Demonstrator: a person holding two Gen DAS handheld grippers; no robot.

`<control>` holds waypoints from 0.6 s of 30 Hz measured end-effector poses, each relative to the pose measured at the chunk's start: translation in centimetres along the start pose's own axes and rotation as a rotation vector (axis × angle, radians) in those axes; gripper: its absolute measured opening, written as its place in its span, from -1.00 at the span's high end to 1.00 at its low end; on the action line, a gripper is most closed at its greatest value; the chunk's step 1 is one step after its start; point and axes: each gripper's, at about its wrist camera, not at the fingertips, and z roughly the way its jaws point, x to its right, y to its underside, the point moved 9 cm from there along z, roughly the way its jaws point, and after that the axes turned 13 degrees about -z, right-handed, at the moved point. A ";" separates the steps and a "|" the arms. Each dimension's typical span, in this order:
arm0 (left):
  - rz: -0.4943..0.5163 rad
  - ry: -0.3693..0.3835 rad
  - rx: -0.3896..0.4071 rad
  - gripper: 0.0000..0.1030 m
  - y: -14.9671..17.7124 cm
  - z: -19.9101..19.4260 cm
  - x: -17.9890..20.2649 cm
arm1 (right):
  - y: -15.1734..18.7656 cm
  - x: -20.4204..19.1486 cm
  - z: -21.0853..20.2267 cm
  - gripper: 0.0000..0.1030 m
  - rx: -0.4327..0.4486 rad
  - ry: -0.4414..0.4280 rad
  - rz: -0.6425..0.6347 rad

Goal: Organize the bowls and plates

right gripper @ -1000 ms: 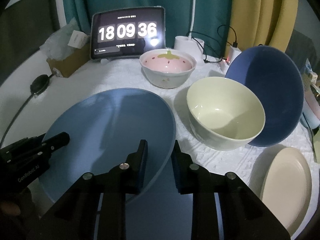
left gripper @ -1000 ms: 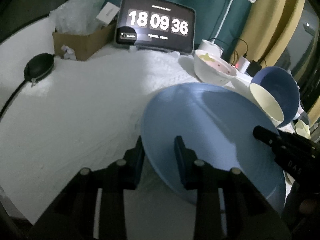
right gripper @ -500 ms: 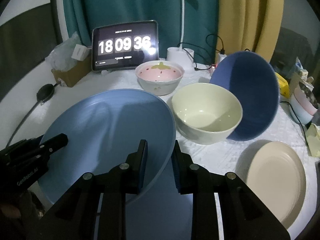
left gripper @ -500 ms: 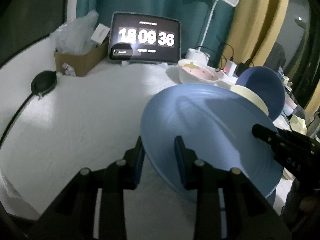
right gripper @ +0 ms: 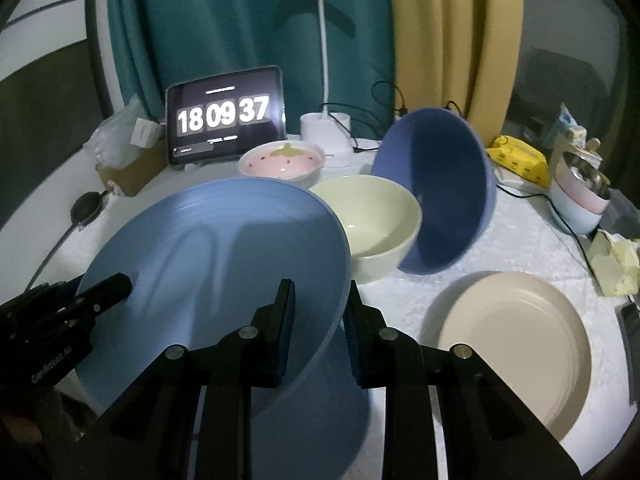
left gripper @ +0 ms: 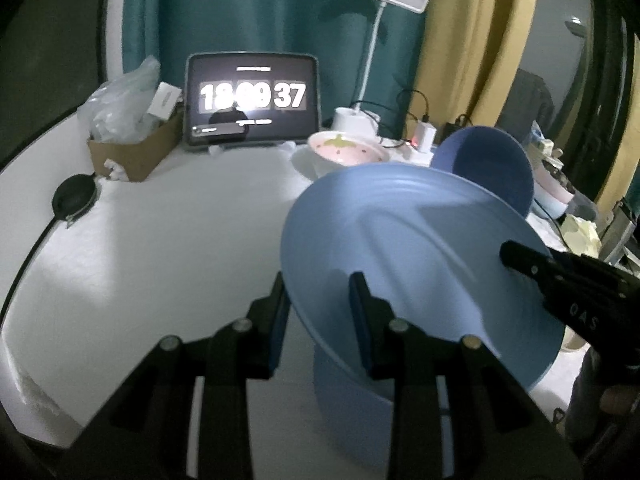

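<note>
Both grippers hold one large light-blue plate (left gripper: 408, 248) lifted off the table and tilted. My left gripper (left gripper: 316, 312) is shut on its left rim. My right gripper (right gripper: 318, 312) is shut on its right rim; the plate (right gripper: 224, 256) fills the left of the right wrist view. Behind it stand a pale green bowl (right gripper: 372, 220), a dark blue bowl (right gripper: 436, 188) leaning on its side against it, and a pink strawberry bowl (right gripper: 282, 162). A beige plate (right gripper: 516, 348) lies flat at the right.
A tablet clock (right gripper: 224, 116), a white desk lamp (right gripper: 326, 128) with cables and a cardboard box (left gripper: 132, 152) line the back. A black round object (left gripper: 74, 198) with a cord lies left. Stacked cups (right gripper: 580, 196) and yellow packets (right gripper: 520, 160) sit at the right edge.
Both grippers have raised the blue plate higher above the table, so more of the table and lamp show. The bowls and the beige plate have not moved.
</note>
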 end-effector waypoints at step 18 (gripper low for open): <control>0.099 0.040 -0.011 0.40 1.6 -0.5 7.7 | 2.8 6.9 -3.2 0.50 0.033 0.051 0.097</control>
